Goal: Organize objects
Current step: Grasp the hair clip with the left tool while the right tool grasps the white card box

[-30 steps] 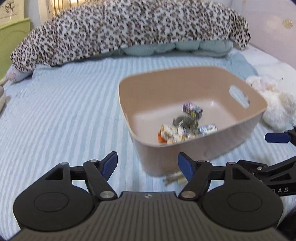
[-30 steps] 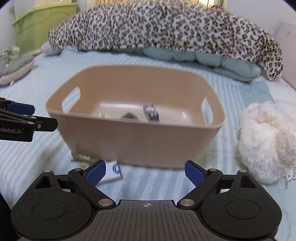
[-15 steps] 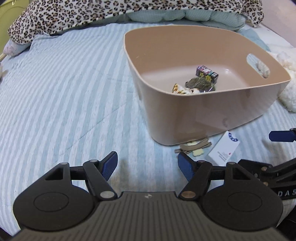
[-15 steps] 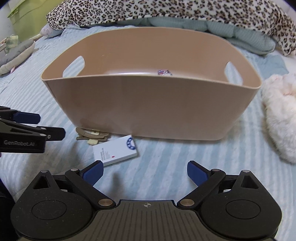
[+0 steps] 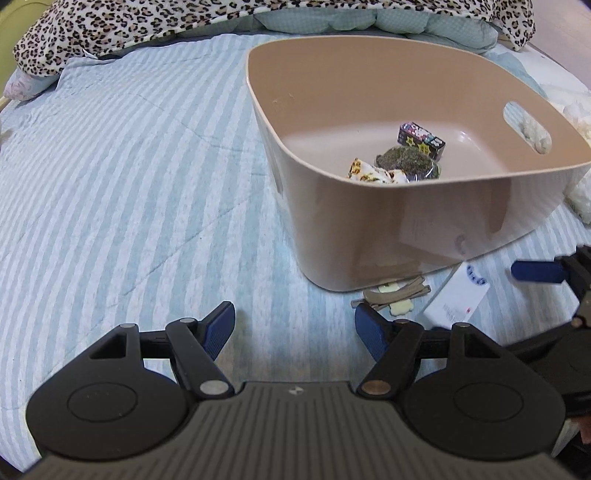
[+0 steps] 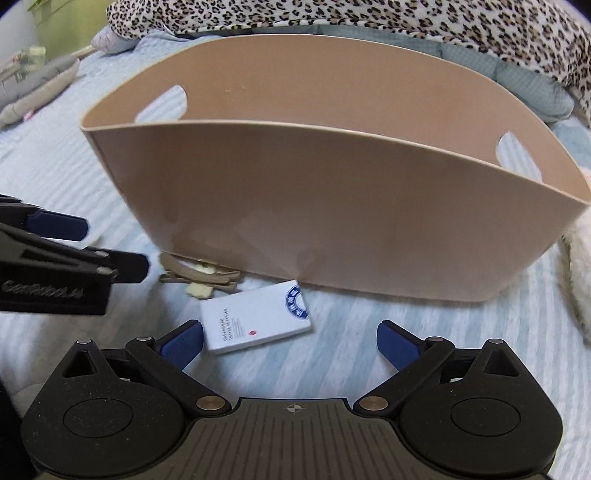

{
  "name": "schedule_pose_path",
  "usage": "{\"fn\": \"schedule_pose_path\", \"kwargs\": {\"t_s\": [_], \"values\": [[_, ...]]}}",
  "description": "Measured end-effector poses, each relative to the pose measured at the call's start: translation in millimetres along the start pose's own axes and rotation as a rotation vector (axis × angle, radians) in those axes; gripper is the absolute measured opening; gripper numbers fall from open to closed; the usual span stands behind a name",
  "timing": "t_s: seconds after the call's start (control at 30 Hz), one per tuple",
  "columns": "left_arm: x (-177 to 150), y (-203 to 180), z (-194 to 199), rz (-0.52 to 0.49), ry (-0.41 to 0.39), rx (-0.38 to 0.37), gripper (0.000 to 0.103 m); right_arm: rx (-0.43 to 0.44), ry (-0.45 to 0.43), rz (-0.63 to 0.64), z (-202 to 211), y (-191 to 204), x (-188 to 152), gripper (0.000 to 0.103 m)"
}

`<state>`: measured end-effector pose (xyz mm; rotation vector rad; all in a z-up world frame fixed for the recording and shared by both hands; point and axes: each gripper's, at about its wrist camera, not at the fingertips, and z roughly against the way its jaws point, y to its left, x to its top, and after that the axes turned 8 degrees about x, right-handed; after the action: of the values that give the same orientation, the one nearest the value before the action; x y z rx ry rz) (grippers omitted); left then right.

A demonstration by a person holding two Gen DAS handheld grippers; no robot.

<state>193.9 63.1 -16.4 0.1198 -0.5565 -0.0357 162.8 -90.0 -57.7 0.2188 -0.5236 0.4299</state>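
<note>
Right gripper (image 6: pixel 290 336): fingers spread, empty, low over the white card box (image 6: pixel 256 321) lying on the striped bedcover (image 5: pixel 122 177) before the beige bin (image 6: pixel 332 206). Left gripper (image 5: pixel 294 324): spread, empty, beside hair clips (image 5: pixel 391 295).

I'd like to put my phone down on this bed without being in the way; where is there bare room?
The striped bedspread lies bare between the beige bin and the leopard blanket. The strip before the bin is crowded: hair clips, a white card box, and both open grippers, left gripper and right gripper.
</note>
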Motion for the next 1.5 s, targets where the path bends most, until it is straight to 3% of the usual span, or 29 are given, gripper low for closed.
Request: {"fn": "schedule_pose_path", "kwargs": {"t_s": [0.13,0.53,0.7,0.8,1.03,1.13,1.3,1.4,1.5], "values": [[-1,0,-1,0.009,0.001,-0.008,0.073,-0.058,-0.004,-0.003,-2,-6,-1,0.099],[3,-35,-5,0.010,0.009,-0.093,0.073,-0.097,0.001,-0.102,11,-45,-15,0.098],[5,-47,-15,0.044,0.012,-0.063,0.075,-0.119,0.001,-0.116,15,-55,-19,0.096],[8,-50,-25,0.102,0.026,-0.052,0.084,-0.108,0.000,-0.126,16,-60,-20,0.096],[12,-60,-36,0.119,0.023,0.007,0.091,-0.115,-0.001,-0.099,16,-58,-24,0.096],[12,-61,-34,0.108,0.024,0.011,0.086,-0.119,-0.013,-0.095,18,-58,-26,0.093],[10,-55,-26,0.115,0.029,0.005,0.061,-0.101,-0.024,-0.057,21,-52,-28,0.073],[7,-54,-22,0.108,0.026,-0.007,0.060,-0.087,-0.025,-0.021,24,-46,-29,0.058],[5,-55,-18,0.085,0.021,-0.005,0.060,-0.099,-0.025,0.001,25,-41,-30,0.056]]}}
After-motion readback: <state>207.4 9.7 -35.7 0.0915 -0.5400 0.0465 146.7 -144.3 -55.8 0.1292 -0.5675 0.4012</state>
